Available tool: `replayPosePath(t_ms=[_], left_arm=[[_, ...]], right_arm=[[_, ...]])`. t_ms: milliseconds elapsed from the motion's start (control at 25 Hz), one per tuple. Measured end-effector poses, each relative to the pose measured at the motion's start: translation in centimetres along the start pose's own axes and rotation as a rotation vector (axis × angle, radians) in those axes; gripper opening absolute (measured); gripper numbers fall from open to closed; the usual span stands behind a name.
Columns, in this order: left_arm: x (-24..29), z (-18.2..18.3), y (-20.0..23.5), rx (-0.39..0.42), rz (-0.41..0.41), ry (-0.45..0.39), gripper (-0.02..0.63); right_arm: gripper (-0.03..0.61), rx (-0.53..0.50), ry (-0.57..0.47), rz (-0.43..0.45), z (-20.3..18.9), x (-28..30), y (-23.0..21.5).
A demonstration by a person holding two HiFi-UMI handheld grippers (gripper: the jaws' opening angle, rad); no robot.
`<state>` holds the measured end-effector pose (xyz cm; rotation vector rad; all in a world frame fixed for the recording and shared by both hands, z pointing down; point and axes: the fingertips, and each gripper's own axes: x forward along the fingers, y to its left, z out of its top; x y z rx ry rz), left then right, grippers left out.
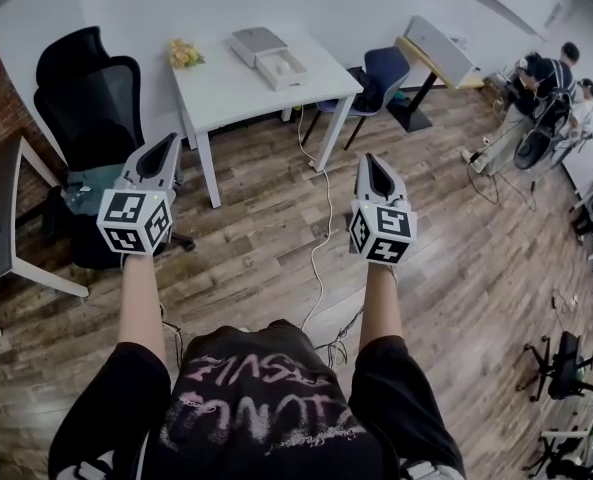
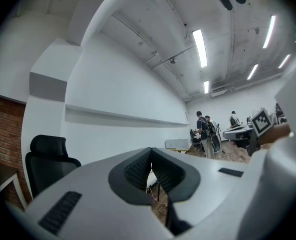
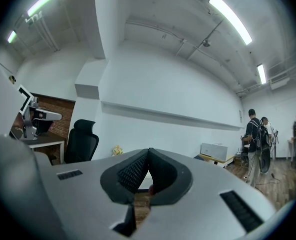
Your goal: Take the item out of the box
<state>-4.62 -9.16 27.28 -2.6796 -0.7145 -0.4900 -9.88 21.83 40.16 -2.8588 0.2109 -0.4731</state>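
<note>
Both claws closed and empty, well short of the table.
I have the left gripper (image 1: pixel 164 143) and the right gripper (image 1: pixel 370 160) held out over the wood floor (image 1: pixel 256 228), each with its jaws pressed together and nothing between them. The open white box (image 1: pixel 282 69) sits on the far white table (image 1: pixel 226 90), its lid (image 1: pixel 256 43) just beside it; what lies inside I cannot make out. Yellow flowers (image 1: pixel 184 54) stand at the table's far left corner, and a black office chair (image 1: pixel 86 88) is left of it.
</note>
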Motion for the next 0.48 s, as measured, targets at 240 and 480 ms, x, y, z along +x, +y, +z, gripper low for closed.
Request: replayPosePath(t_ms=[240,480], left_arm=[[-0.1,-0.4,-0.3,-0.004,0.000,-0.002,0.000],[-0.3,-0.7,-1.2,0.002,-0.011,0.010,0.000]], right_arm=[[0.009,0.008,0.002,0.002,-0.6,-0.2,-0.1],[0.009,0.018,0.012,-0.009,-1.2,-0.6,-1.0]])
